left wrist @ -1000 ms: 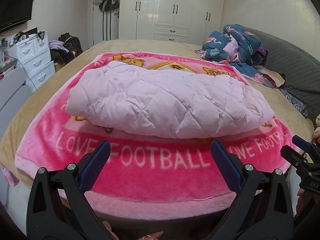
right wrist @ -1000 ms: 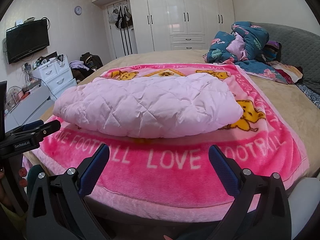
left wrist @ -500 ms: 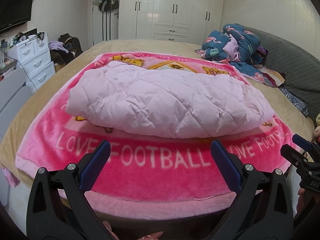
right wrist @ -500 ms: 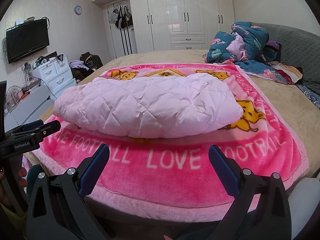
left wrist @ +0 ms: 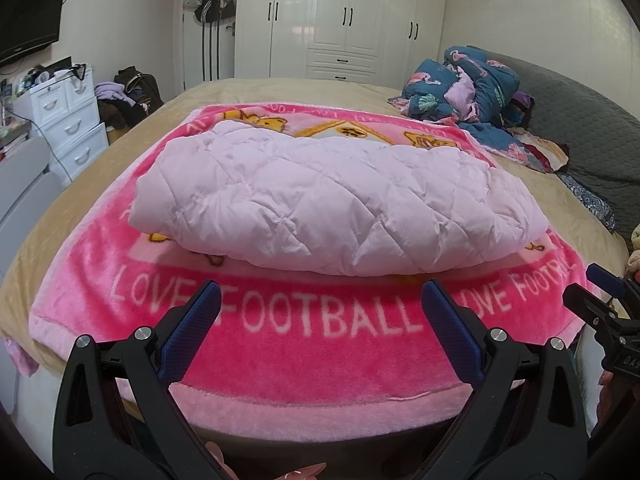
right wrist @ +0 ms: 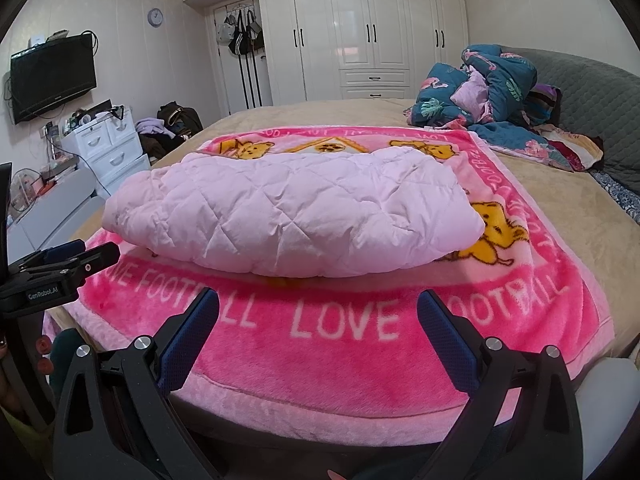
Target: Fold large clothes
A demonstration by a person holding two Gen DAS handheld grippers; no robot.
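Note:
A pale pink quilted jacket (left wrist: 332,200) lies folded in a thick bundle on a bright pink "LOVE FOOTBALL" blanket (left wrist: 320,344) spread over the bed; it also shows in the right wrist view (right wrist: 292,216). My left gripper (left wrist: 320,300) is open and empty, held off the bed's near edge, short of the jacket. My right gripper (right wrist: 318,300) is open and empty too, at the same near edge. The right gripper shows at the right edge of the left wrist view (left wrist: 600,304), and the left gripper at the left edge of the right wrist view (right wrist: 64,268).
A heap of blue patterned bedding (left wrist: 472,88) lies at the bed's far right by the grey headboard (left wrist: 592,128). White drawers (left wrist: 68,120) and a wall TV (right wrist: 52,76) stand at the left. White wardrobes (left wrist: 340,20) line the back wall.

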